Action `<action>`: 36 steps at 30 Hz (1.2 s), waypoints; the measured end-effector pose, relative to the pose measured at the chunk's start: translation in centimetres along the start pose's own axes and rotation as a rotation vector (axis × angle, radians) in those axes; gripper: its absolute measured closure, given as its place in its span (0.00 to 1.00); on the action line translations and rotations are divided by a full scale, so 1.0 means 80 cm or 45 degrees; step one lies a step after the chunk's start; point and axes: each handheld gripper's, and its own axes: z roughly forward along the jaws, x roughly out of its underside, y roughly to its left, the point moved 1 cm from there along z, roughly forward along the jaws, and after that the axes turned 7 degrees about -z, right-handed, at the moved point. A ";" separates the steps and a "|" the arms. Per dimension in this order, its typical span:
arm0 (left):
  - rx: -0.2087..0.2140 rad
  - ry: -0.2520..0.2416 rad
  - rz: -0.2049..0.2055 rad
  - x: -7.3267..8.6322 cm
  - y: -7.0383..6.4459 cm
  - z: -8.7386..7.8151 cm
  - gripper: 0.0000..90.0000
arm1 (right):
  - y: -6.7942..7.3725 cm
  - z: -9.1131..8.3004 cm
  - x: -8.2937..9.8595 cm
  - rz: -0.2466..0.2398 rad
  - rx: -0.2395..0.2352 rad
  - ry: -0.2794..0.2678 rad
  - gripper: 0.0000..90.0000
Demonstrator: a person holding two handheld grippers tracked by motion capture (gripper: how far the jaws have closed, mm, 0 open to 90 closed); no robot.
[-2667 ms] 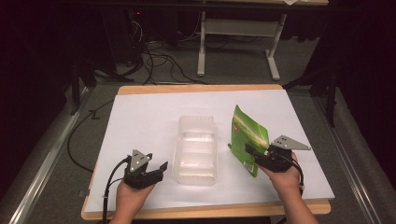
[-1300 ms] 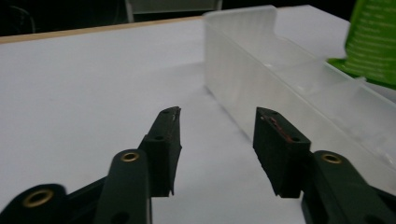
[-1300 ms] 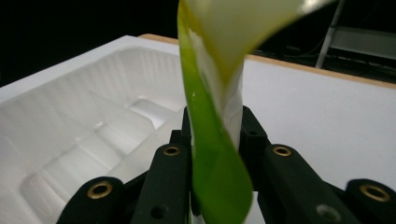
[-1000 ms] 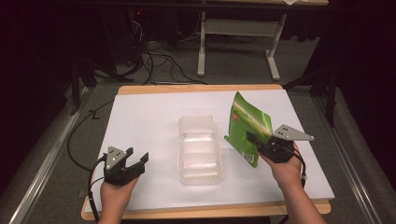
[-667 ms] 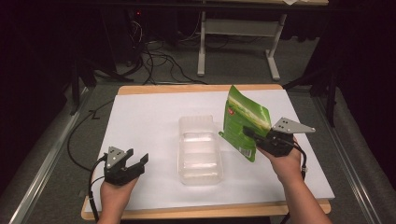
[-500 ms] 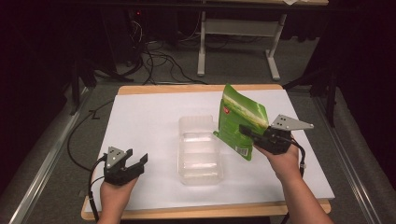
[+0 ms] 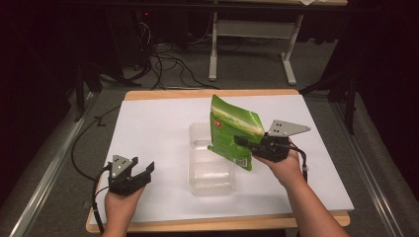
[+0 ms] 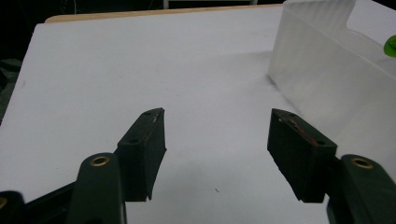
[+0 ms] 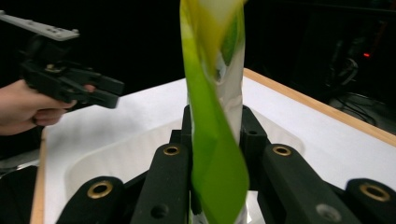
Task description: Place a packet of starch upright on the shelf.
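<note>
- High view: the right gripper (image 7: 247, 144) pinches a green bag (image 7: 232, 131) by its lower right edge and holds it off the desk (image 7: 148, 123), standing roughly upright with its long axis running up and tilted a little to the left. The bag hangs over the right rim of a clear plastic tub (image 7: 210, 170) that sits open in the middle of the desk, its long axis running away from the person. The tub lies just left of and below the bag, so by my reading the bag need only travel a short way left and down to go in. The left gripper (image 7: 146, 170) rests near the front left of the desk, well apart from the tub, so the right hand (image 7: 281, 165) is much the nearer.
- Left gripper view: its two black jaws stand spread wide with nothing between them, bare white desk ahead. The tub's frosted wall (image 8: 322, 74) rises to the right, beyond the right jaw.
- Right gripper view: the jaws are pressed together on the bag (image 9: 215, 140), which rises as a thin edge-on strip. Beyond and below lies the hollow of the tub (image 9: 121, 154); the left gripper (image 9: 109, 93) and its hand (image 9: 28, 107) show farther off.
</note>
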 end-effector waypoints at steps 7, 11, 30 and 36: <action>-0.004 -0.003 0.000 0.002 -0.001 -0.001 0.42 | 0.007 0.012 -0.005 -0.033 -0.067 -0.002 0.87; -0.013 0.004 0.000 0.002 0.000 -0.001 0.42 | 0.001 0.023 -0.015 -0.060 -0.111 0.004 0.87; -0.029 -0.001 -0.016 0.004 0.006 -0.008 0.42 | -0.014 0.068 -0.012 -0.108 -0.280 0.063 0.87; -0.027 0.008 -0.004 0.005 0.001 -0.006 0.41 | -0.012 0.070 -0.007 -0.112 -0.275 0.082 0.87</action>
